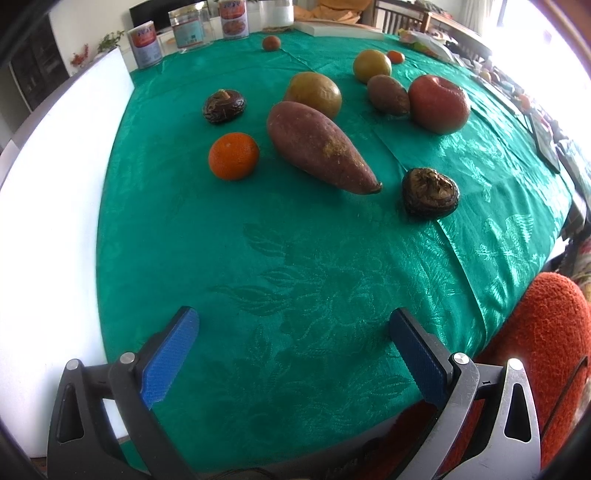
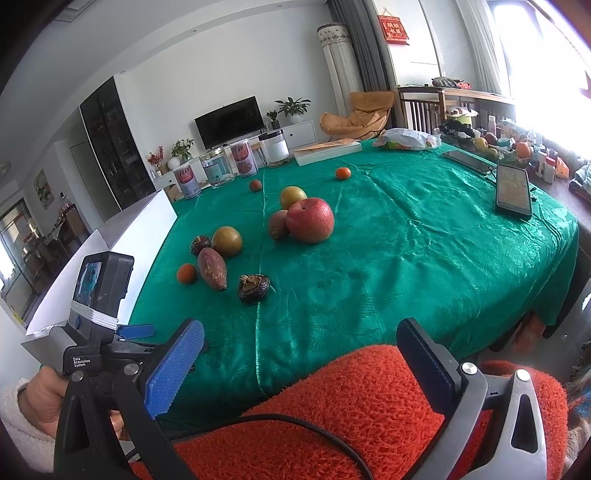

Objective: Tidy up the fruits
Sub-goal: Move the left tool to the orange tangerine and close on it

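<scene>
Produce lies scattered on a green tablecloth (image 1: pixel 295 258). A sweet potato (image 1: pixel 317 146) lies in the middle, a small orange (image 1: pixel 233 156) to its left, and dark dried mushrooms at the right (image 1: pixel 430 192) and back left (image 1: pixel 223 106). Behind are two yellow-green round fruits (image 1: pixel 313 93) (image 1: pixel 371 66), a brownish fruit (image 1: pixel 388 95) and a big red apple (image 1: pixel 439 104). My left gripper (image 1: pixel 293 328) is open and empty over the near tablecloth. My right gripper (image 2: pixel 301 350) is open and empty, held back over an orange fleece lap (image 2: pixel 351 406). The apple (image 2: pixel 310 219) and sweet potato (image 2: pixel 211 268) also show in the right wrist view.
A white box (image 1: pixel 55 221) stands along the table's left edge. Cans (image 1: pixel 146 44) and a flat white box (image 1: pixel 343 27) line the far edge. Small oranges (image 1: pixel 271 42) (image 1: pixel 396 56) lie far back. Phones (image 2: pixel 511 188) lie at the right side.
</scene>
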A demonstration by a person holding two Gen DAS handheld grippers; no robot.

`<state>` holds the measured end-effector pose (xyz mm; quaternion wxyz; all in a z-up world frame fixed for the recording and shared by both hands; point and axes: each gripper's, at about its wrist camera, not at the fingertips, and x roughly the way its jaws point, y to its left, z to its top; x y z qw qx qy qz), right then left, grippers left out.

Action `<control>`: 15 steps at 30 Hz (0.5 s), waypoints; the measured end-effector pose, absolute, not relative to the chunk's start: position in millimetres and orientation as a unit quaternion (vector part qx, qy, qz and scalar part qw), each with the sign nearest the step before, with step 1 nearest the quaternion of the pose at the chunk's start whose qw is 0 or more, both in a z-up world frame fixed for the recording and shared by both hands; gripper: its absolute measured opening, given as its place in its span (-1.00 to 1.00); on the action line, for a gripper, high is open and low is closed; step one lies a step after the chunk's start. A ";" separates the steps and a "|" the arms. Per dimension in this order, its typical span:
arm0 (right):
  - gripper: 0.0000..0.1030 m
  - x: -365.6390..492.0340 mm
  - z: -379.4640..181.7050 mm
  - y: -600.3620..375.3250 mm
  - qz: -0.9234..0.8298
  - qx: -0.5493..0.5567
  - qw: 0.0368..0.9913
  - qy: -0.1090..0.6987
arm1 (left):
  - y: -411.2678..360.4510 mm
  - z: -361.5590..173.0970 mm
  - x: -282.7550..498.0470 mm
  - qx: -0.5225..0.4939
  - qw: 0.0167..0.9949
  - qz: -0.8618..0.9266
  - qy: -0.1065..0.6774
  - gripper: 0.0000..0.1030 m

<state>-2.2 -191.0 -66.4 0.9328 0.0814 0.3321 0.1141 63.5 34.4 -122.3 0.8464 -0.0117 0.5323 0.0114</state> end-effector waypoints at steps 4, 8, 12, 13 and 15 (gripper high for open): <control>1.00 -2.3 -66.4 -191.0 0.114 0.081 0.933 0.333 | 35.0 -122.7 62.8 -0.011 0.847 0.008 0.531 0.99; 1.00 -3.7 -65.7 -191.4 0.113 0.082 0.933 0.333 | 35.6 -123.1 60.5 -0.008 0.852 0.001 0.523 0.99; 1.00 -5.9 -64.3 -193.2 0.113 0.084 0.934 0.329 | 37.2 -123.2 59.0 -0.002 0.854 -0.011 0.521 0.99; 1.00 -5.9 -64.4 -193.2 0.113 0.083 0.934 0.330 | 37.6 -123.2 58.5 0.000 0.854 -0.015 0.520 0.99; 1.00 -5.1 -64.8 -192.7 0.113 0.082 0.932 0.334 | 38.3 -122.9 57.9 0.002 0.855 -0.019 0.519 0.99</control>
